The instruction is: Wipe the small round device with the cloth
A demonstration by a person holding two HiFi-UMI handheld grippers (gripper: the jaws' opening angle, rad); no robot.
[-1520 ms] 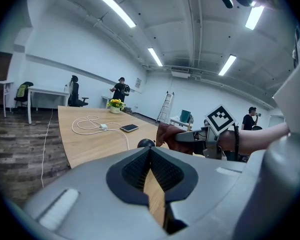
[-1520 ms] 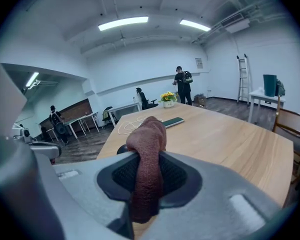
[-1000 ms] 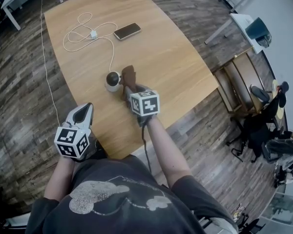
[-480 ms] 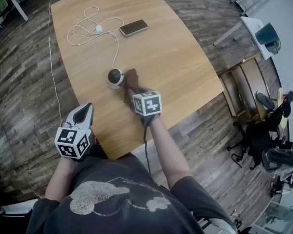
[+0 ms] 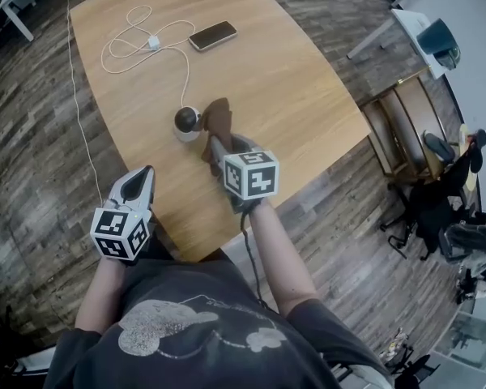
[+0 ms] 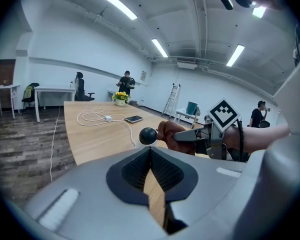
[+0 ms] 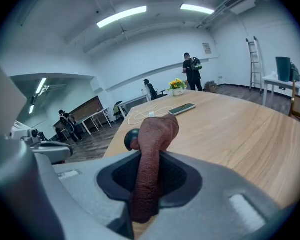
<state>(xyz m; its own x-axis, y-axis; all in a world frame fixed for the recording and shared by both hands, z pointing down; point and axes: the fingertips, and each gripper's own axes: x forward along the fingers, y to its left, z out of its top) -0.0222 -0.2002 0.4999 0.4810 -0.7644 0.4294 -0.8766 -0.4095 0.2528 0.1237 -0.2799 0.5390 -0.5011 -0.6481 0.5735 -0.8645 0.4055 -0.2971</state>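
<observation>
The small round device [image 5: 185, 122], a black dome on a white base, stands on the wooden table [image 5: 300, 96]. A brown cloth [image 5: 217, 118] hangs bunched against its right side, pinched in my right gripper [image 5: 215, 146], which is shut on it. The right gripper view shows the cloth [image 7: 152, 139] rising out of the right gripper [image 7: 150, 160], with the device [image 7: 130, 139] just behind it on the left. My left gripper [image 5: 142, 175] hovers shut and holding nothing at the table's near left edge, pointing at the device [image 6: 148, 135] and the cloth [image 6: 169, 133].
A phone [image 5: 213, 35] and a coiled white cable with a charger [image 5: 142, 42] lie at the far end of the table. The cable runs to the device. A wooden bench [image 5: 397, 136] and chairs stand on the floor to the right. People stand far off in the room.
The cloth has stayed against the device's right side, shifting only slightly with my right gripper. My left gripper has kept its place by the table edge.
</observation>
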